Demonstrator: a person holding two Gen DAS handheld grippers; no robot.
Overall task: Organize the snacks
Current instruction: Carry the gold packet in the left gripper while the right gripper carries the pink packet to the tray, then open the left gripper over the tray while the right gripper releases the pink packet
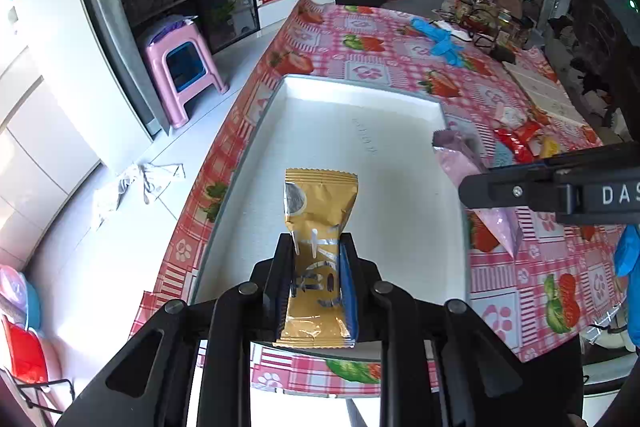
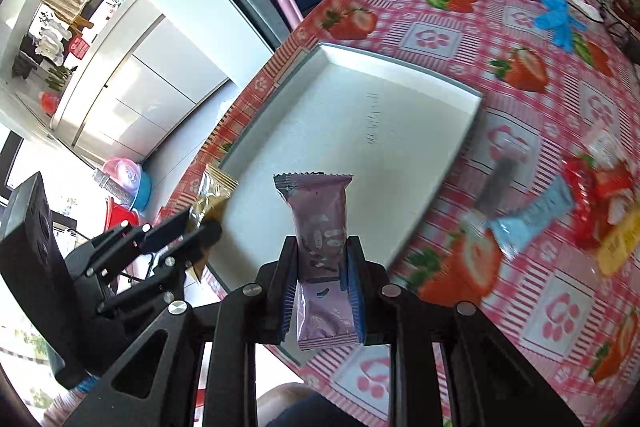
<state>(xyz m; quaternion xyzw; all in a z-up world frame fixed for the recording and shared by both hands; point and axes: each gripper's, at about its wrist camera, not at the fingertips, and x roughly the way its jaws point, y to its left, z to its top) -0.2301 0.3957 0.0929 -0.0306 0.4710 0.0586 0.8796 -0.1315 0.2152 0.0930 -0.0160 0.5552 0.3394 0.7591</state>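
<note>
Glossy gold foil with crimped, saw-toothed ends wraps the flat snack packet [image 1: 318, 259] pinched upright in the left gripper [image 1: 317, 247] above the shallow white rectangular tray [image 1: 360, 89]. Tilted steeply down over the same tray, the right gripper [image 2: 322, 247] clamps a matte purple packet [image 2: 318, 223] of similar shape. On the shiny strawberry-print tablecloth [image 2: 440, 35] lie more snacks, a red wrapper [image 2: 588, 195] and a pale blue bar [image 2: 532, 215], beside the tray; crumpled blue gloves [image 1: 438, 37] lie farther off.

You can read only the white letters "DAS", cut off by the picture's edge, on the black right gripper [image 1: 472, 191]. The print on the gold packet [image 1: 318, 255] and the faint marks inside the white tray [image 1: 360, 85] stay illegible.
</note>
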